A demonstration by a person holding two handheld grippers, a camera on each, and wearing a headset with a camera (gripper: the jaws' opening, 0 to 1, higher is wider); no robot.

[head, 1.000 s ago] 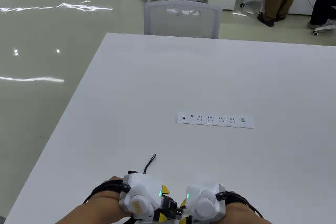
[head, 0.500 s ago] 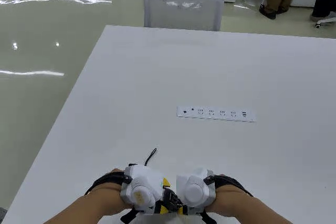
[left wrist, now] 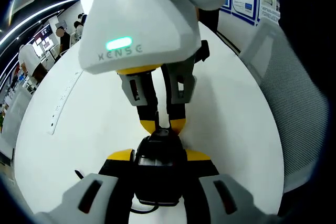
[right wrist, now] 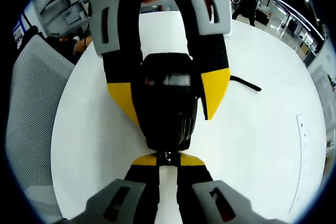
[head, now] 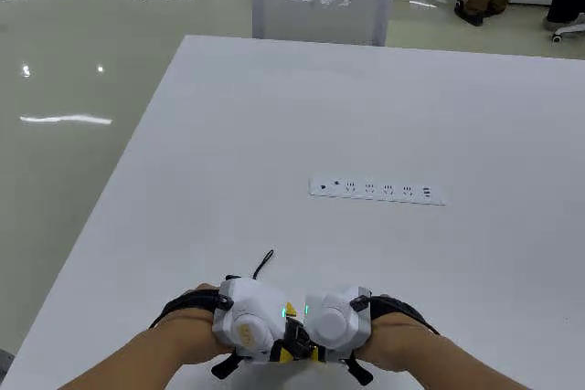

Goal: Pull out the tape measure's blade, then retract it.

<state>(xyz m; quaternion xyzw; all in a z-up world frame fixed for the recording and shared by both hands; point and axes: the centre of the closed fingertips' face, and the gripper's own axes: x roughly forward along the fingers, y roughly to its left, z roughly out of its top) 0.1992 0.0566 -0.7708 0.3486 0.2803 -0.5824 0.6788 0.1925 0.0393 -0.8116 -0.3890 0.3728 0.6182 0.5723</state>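
Note:
A black tape measure (right wrist: pixel 167 116) lies low over the white table (head: pixel 366 107) at its near edge. My left gripper (left wrist: pixel 159 156) is shut on its body, one yellow pad on each side. Facing it, my right gripper (right wrist: pixel 168 159) is shut on the blade's tip right at the case mouth, and almost none of the blade shows. In the head view the left gripper (head: pixel 281 352) and right gripper (head: pixel 307 352) nearly touch, with the tape measure (head: pixel 294 342) mostly hidden between them. Its thin black wrist strap (head: pixel 263 264) trails on the table behind.
A white power strip (head: pixel 377 191) lies mid-table, well beyond the grippers. A grey mesh chair (head: pixel 320 11) stands at the far edge. People and office chairs are in the far background, and the table's left edge drops to shiny floor.
The two grippers have closed in on each other, the right one sliding left toward the tape measure's case. The head camera has tilted slightly.

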